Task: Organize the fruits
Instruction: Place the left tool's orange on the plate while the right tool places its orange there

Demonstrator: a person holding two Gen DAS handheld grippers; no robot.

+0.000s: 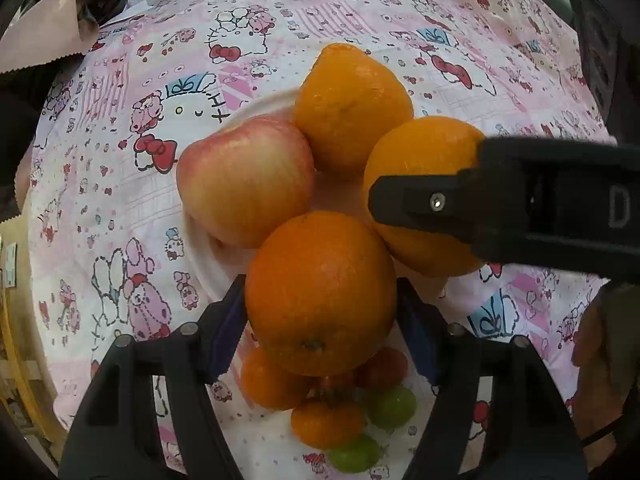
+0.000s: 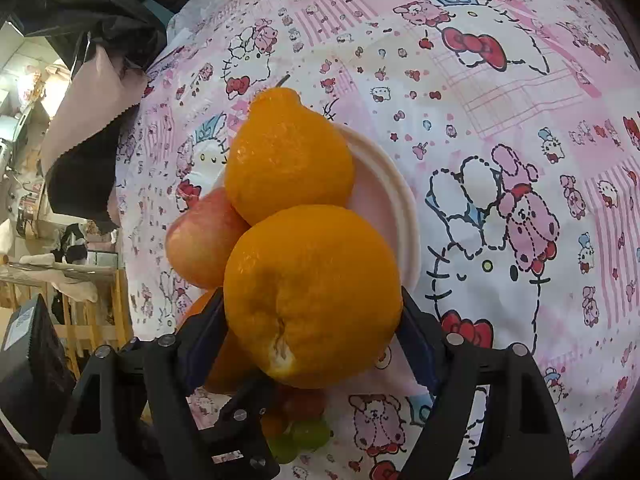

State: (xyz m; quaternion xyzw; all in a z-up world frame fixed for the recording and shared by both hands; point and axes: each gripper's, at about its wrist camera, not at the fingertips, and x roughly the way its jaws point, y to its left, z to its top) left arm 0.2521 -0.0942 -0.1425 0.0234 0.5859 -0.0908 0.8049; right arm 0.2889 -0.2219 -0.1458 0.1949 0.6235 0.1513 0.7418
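My left gripper is shut on a round orange and holds it at the near edge of a white plate. My right gripper is shut on a yellow-orange citrus over the same plate; it also shows in the left wrist view, with a right finger across it. On the plate lie a pink-red apple, also visible in the right view, and a knobbed citrus, also visible in the right view.
Small tangerines, green grapes and a reddish fruit lie on the pink cartoon tablecloth near me. Black bags and a pink cloth sit at the far left table edge.
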